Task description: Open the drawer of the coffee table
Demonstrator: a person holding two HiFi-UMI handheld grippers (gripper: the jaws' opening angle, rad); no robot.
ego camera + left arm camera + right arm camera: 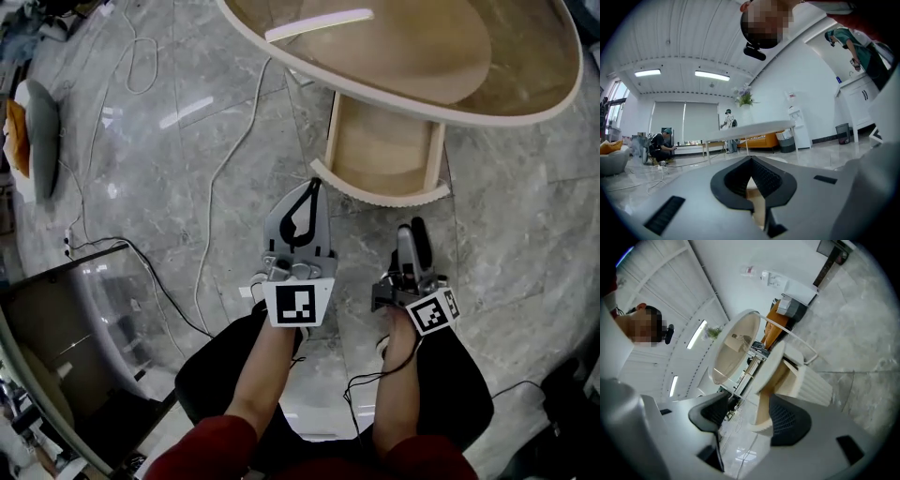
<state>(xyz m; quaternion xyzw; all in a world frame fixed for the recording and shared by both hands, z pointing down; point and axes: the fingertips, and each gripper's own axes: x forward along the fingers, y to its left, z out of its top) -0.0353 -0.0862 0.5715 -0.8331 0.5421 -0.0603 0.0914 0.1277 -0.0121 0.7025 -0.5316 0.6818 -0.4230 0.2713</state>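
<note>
The oval wooden coffee table (525,89) fills the top of the head view. Its pale wood drawer (384,150) stands pulled out toward me, its inside bare and its curved front (389,195) nearest. My left gripper (315,183) is shut with nothing held, its tips at the left corner of the drawer front. In the left gripper view this gripper (751,160) shows pads meeting at the tip, with pale wood behind them. My right gripper (411,227) hangs just short of the drawer front. It (750,414) is open, with the drawer (787,376) and tabletop (736,348) ahead.
A white cable (234,150) runs over the grey marble floor left of the drawer. A dark glass-fronted cabinet (75,319) stands at lower left and a grey cushion (36,136) at far left. My knees are below the grippers. Far off are a white table (750,127) and a crouching person (661,145).
</note>
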